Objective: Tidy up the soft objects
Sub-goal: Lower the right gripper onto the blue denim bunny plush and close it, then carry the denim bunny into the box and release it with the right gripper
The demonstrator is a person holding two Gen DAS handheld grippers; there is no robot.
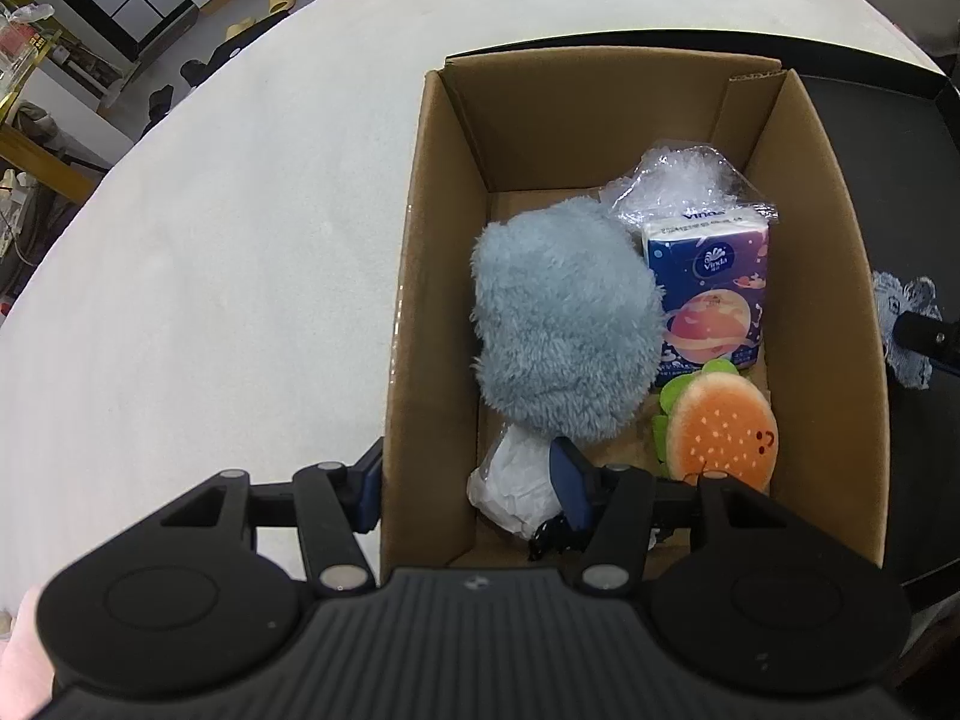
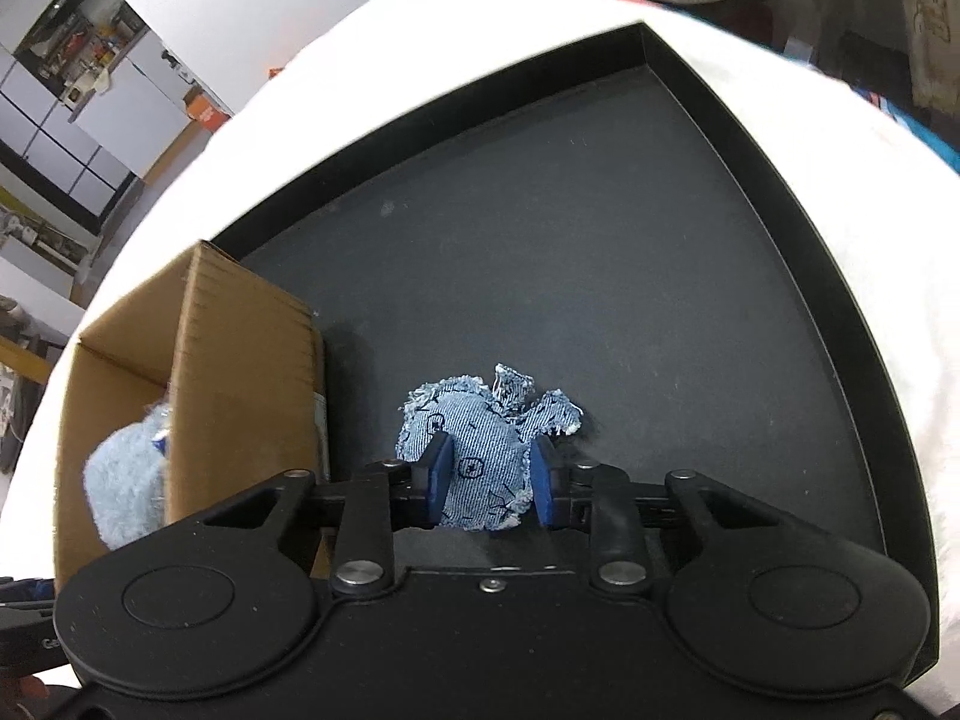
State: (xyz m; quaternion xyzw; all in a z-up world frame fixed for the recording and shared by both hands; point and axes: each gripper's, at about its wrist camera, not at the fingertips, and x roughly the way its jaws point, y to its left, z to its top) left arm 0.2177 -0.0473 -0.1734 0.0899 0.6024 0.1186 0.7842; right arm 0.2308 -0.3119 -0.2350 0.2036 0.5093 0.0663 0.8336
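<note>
Partly hidden: denim toy (image 2: 480, 468) between fingers (image 2: 437, 480).

denim toy (image 2: 480, 468) | frayed, flat on tray | plush (image 1: 564, 324) | boxed

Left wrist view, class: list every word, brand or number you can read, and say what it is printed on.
"Vinda" – on the top edge of the tissue pack in the cardboard box.
"Vinda" – again in the front emblem.
Small print along the pack's lower edge: too small to read.
Nothing else legible.
</note>
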